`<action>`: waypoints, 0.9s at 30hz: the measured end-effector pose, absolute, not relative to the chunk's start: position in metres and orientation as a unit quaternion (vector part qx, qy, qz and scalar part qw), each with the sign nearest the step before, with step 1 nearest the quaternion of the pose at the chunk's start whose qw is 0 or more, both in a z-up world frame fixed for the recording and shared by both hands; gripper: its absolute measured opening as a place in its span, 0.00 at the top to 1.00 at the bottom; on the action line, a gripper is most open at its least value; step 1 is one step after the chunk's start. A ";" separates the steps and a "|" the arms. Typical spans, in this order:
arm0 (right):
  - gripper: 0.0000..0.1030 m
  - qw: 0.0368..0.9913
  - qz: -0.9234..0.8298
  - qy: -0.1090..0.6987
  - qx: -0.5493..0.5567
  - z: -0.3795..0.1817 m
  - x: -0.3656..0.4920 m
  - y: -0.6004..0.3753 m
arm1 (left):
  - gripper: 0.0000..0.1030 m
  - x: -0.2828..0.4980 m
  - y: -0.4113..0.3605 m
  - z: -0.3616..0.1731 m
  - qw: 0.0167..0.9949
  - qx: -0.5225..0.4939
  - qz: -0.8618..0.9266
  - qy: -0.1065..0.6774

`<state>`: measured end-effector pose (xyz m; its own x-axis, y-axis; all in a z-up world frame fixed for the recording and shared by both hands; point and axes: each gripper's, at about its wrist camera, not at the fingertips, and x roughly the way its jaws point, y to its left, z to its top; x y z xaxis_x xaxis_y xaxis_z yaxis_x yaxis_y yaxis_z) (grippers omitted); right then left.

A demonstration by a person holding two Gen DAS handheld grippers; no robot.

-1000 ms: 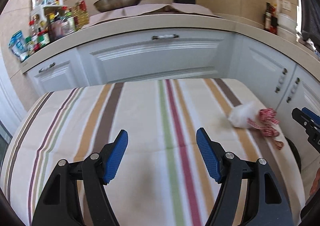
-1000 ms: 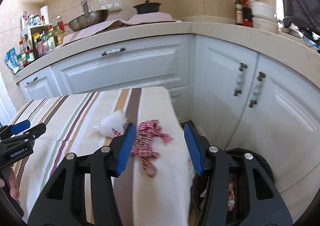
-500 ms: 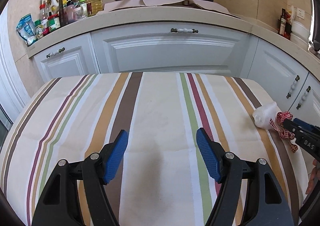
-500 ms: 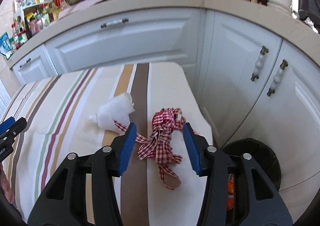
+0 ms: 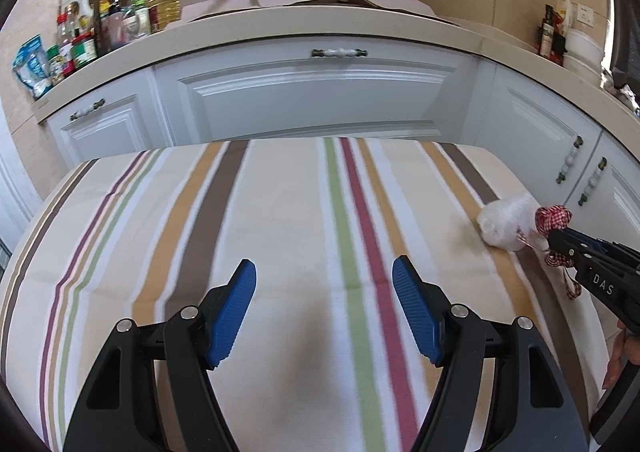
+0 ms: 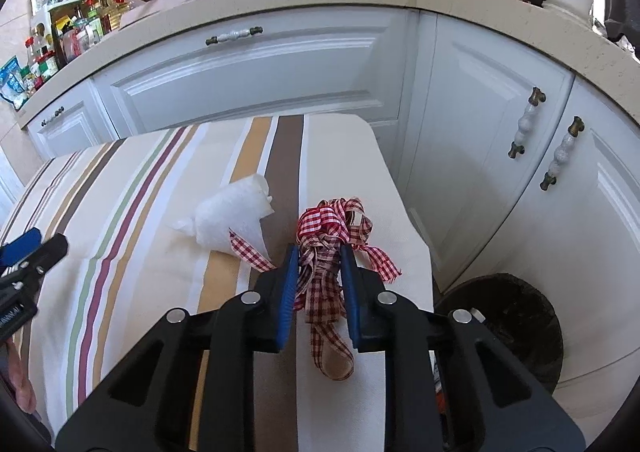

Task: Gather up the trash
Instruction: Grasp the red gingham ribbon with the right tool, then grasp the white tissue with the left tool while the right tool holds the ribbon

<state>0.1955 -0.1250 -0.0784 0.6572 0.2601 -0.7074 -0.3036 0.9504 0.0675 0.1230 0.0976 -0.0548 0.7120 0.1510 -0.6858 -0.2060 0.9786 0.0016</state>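
Observation:
A red-and-white checked ribbon [image 6: 332, 228] lies bunched on the striped tablecloth [image 6: 132, 188] near its right edge. My right gripper [image 6: 319, 256] is shut on the ribbon, its blue pads pressing the bunch from both sides. A crumpled white paper towel [image 6: 232, 216] lies just left of the ribbon. In the left wrist view the paper towel [image 5: 505, 222] and ribbon [image 5: 554, 217] show at the right, with my right gripper's tip [image 5: 560, 242] on the ribbon. My left gripper [image 5: 324, 276] is open and empty above the middle of the cloth.
A black trash bin [image 6: 508, 328] with a dark liner stands on the floor right of the table, below white cabinet doors [image 6: 500, 124]. A counter [image 5: 280, 20] behind holds a pan, a pot, bottles and jars.
My right gripper has moved forward and closed its jaws on the checked ribbon. My left gripper has stayed open, its view shifting slightly over the cloth.

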 end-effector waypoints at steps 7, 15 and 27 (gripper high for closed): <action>0.80 0.919 0.151 0.363 -0.012 -0.066 0.188 -0.143 | 0.33 0.136 0.067 -0.054 0.926 -0.020 0.064 0.371; 0.80 0.925 0.152 0.348 0.003 -0.056 0.179 -0.168 | 0.33 0.148 0.032 -0.050 0.929 0.000 0.036 0.368; 0.80 0.925 0.162 0.343 0.008 -0.054 0.168 -0.178 | 0.33 0.150 0.008 -0.047 0.930 0.009 0.014 0.367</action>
<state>0.1676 -0.1779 -0.0544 0.7130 0.3044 -0.6317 -0.2938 0.9477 0.1250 0.1500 0.0081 -0.0468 0.7295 0.0332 -0.6832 -0.0205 0.9994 0.0266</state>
